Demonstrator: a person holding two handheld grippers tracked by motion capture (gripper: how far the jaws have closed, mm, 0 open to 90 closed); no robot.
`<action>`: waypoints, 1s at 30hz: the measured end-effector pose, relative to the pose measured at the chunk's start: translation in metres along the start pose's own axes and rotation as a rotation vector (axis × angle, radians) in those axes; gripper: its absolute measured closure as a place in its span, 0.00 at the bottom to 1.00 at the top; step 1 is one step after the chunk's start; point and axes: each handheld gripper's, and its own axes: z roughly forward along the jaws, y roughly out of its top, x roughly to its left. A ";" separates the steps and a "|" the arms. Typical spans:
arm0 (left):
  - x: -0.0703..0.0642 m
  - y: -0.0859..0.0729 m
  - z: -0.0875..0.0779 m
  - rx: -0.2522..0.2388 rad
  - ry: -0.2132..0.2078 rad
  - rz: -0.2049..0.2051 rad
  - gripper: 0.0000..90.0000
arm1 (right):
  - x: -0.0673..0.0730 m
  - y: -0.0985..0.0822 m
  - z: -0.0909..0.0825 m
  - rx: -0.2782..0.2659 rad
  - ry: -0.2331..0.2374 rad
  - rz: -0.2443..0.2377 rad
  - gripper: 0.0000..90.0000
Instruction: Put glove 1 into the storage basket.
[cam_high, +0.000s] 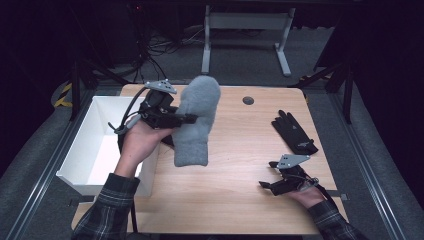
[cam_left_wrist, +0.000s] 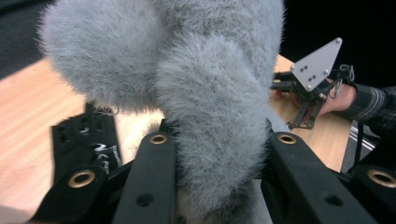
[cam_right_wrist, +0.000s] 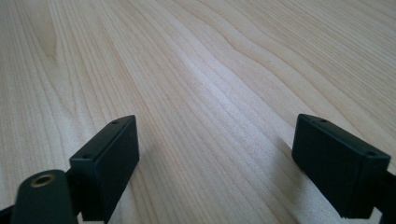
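**Grey mitten held up in the air**

Grey and fluffy, the mitten (cam_high: 198, 120) hangs above the tabletop (cam_high: 235, 200), near its left edge. The left gripper (cam_high: 192, 118) pinches it from the side, about halfway up, with the round top of the mitten pointing away from the person and the cuff hanging down. In the left gripper view the two black jaws press into the soft fur (cam_left_wrist: 219, 116), one on each side.

A white box (cam_high: 100, 145) sits just beside the left edge of the tabletop, under the left hand (cam_high: 140, 142).

A black glove (cam_high: 294, 132) lies flat near the right edge of the tabletop, well apart from the mitten.

The right gripper (cam_high: 266, 175) rests low near the front right corner of the tabletop, in the person's right hand (cam_high: 307, 195). Its jaws are spread wide, and in the right gripper view bare wood (cam_right_wrist: 210, 93) lies between them. They are not holding anything.
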 end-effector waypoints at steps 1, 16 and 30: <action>0.001 0.001 -0.005 -0.001 0.008 -0.001 0.81 | 0.000 0.000 0.000 0.000 0.000 0.000 0.17; 0.038 -0.021 -0.079 -0.057 0.129 -0.076 0.81 | 0.000 0.000 0.000 0.000 -0.003 0.003 0.17; 0.070 -0.066 -0.121 -0.046 0.208 -0.149 0.81 | 0.000 0.000 0.001 0.000 -0.009 0.006 0.17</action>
